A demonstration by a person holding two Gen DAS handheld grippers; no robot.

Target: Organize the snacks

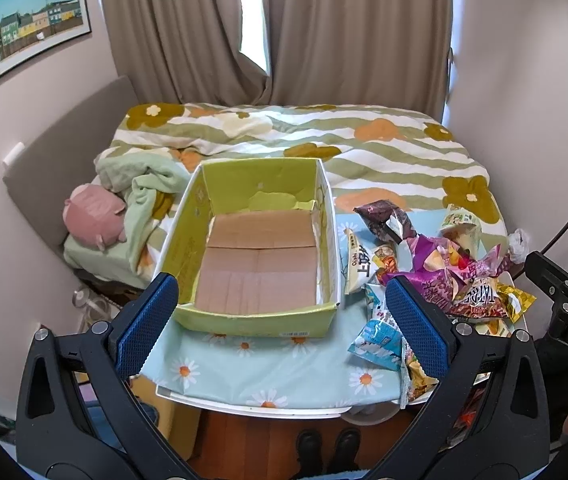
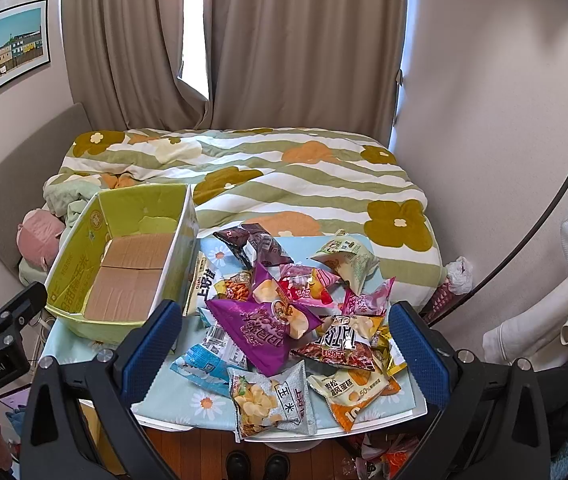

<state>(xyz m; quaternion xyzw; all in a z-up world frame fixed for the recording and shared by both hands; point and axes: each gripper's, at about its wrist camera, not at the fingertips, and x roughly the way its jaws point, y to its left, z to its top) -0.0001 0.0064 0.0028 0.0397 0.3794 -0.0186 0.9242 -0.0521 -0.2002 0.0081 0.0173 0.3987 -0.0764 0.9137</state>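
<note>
An empty yellow-green cardboard box (image 1: pixel 258 264) stands on a small table with a daisy-print cloth (image 1: pixel 284 368); it also shows in the right wrist view (image 2: pixel 124 276). A pile of several snack bags (image 2: pixel 296 316) lies to the right of the box, with a purple bag (image 2: pixel 260 328) on top, and also shows in the left wrist view (image 1: pixel 444 276). My left gripper (image 1: pixel 280 328) is open and empty, held above the table's front edge before the box. My right gripper (image 2: pixel 284 352) is open and empty above the pile's near side.
A bed with a flowered duvet (image 1: pixel 324 148) lies behind the table, with a pink plush (image 1: pixel 92 216) at its left. Curtains (image 2: pixel 284 40) hang at the back. A lamp stand (image 2: pixel 524 232) and white clothes (image 2: pixel 556 320) are at the right. The person's shoes (image 1: pixel 328 448) are below the table.
</note>
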